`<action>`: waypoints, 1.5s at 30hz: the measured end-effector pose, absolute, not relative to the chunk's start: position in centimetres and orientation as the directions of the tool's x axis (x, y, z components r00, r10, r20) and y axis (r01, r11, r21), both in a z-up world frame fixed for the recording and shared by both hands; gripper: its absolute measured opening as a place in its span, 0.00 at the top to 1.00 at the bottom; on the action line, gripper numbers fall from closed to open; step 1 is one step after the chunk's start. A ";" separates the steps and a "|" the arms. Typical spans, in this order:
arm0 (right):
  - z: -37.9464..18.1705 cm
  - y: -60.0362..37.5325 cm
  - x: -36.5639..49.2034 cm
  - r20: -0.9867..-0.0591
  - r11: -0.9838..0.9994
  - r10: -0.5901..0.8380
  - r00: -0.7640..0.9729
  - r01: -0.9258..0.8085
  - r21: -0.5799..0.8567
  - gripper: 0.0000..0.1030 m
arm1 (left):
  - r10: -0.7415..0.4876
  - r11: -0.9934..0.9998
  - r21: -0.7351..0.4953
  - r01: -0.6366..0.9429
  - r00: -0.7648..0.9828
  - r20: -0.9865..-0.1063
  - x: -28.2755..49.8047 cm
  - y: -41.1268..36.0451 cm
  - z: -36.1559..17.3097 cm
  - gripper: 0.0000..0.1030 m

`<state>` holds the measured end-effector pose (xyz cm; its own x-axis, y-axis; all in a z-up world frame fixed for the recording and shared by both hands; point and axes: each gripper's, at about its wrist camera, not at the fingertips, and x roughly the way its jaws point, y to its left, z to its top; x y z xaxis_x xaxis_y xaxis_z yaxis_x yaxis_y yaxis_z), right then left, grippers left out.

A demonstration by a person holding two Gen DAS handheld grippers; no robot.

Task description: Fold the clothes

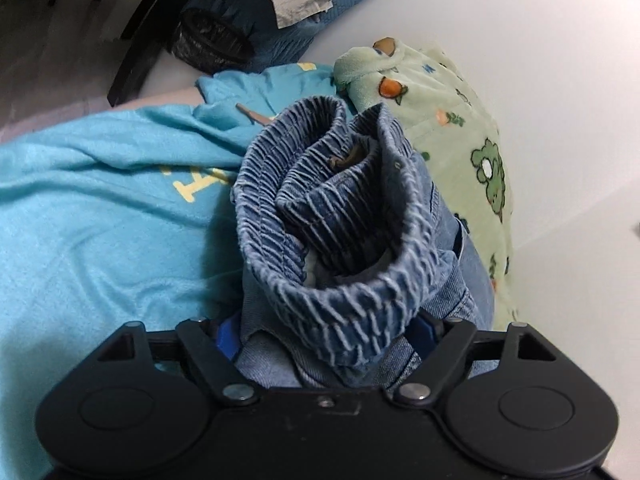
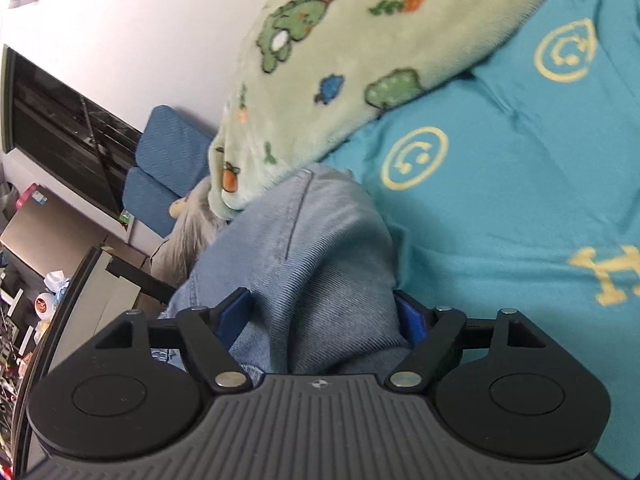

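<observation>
A bundle of blue denim jeans [image 1: 340, 240] fills the gap between the blue pads of my left gripper [image 1: 326, 336], which is shut on it. Its ribbed elastic waistband curls upright just ahead of the jaws. In the right wrist view, smooth denim of the same jeans [image 2: 312, 264] bulges between the fingers of my right gripper [image 2: 324, 316]. Both pads touch the cloth, so this gripper is shut on it too. The jeans lie over a turquoise T-shirt [image 1: 100, 200] [image 2: 500, 208] with yellow print.
A pale green fleece with cartoon animals [image 1: 448, 128] [image 2: 352, 60] lies against the jeans beside a white wall [image 1: 540, 60]. A dark chair leg [image 1: 140, 48] and a black bin [image 1: 208, 44] stand beyond the T-shirt. Blue cushions [image 2: 164, 168] and cluttered shelves [image 2: 36, 300] are at the right view's left.
</observation>
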<state>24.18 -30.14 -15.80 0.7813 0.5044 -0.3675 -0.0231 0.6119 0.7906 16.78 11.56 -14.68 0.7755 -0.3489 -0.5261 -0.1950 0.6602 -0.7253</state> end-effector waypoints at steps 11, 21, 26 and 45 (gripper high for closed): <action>-15.2 -27.8 24.7 -0.439 0.724 0.423 0.793 -0.004 0.690 0.55 | -0.295 0.726 -0.660 -0.194 0.779 -0.554 17.7 10.7 -13.8 0.64; -10.2 -27.6 21.7 -0.430 0.774 0.347 0.834 0.004 0.633 0.60 | -0.319 0.737 -0.662 -0.136 0.794 -0.518 14.8 9.6 -10.0 0.71; -6.8 -28.1 18.2 -0.407 0.807 0.313 0.858 -0.015 0.590 0.61 | -0.359 0.731 -0.677 -0.091 0.792 -0.494 12.4 8.8 -8.0 0.71; 5.3 -40.2 1.5 -0.231 0.809 0.059 0.971 0.088 0.580 0.61 | -0.601 0.679 -0.690 0.250 0.729 -0.328 7.2 -7.3 1.9 0.71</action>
